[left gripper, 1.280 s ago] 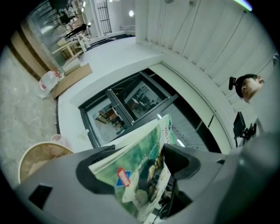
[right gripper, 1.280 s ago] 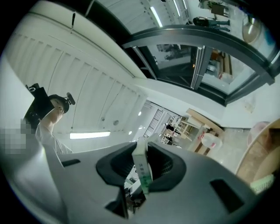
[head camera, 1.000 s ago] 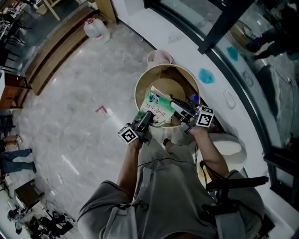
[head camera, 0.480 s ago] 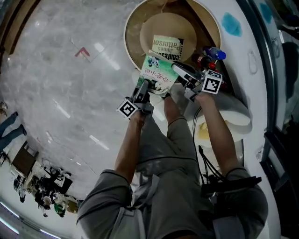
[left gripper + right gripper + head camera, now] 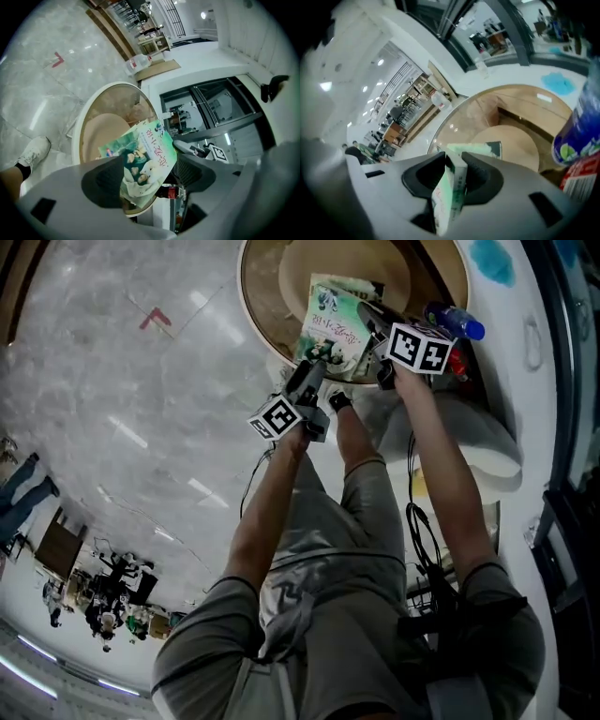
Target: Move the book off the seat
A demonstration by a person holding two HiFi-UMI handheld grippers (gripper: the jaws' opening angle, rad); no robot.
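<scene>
A green-covered book (image 5: 337, 324) hangs tilted over the round wooden seat (image 5: 295, 273) of a tub chair. My right gripper (image 5: 375, 326) is shut on the book's (image 5: 451, 192) upper edge. Its jaws have just been opening a little, and the pads still press the book. My left gripper (image 5: 307, 390) is at the book's lower corner (image 5: 143, 176). That corner lies between its wide jaws, against the left one and apart from the right. A second book (image 5: 490, 149) lies flat on the seat cushion (image 5: 520, 140), mostly hidden under the green one in the head view.
A blue-capped bottle (image 5: 455, 322) with a red label (image 5: 171, 192) stands right of the chair, close to my right gripper. A white rounded object (image 5: 473, 446) lies by the wall. The chair's curved back (image 5: 525, 101) rings the seat. My white shoe (image 5: 33, 152) is on the marble floor (image 5: 122, 381).
Both grippers have sunk with the green book towards the seat. The book now covers the second book, which showed on the cushion half a second ago.
</scene>
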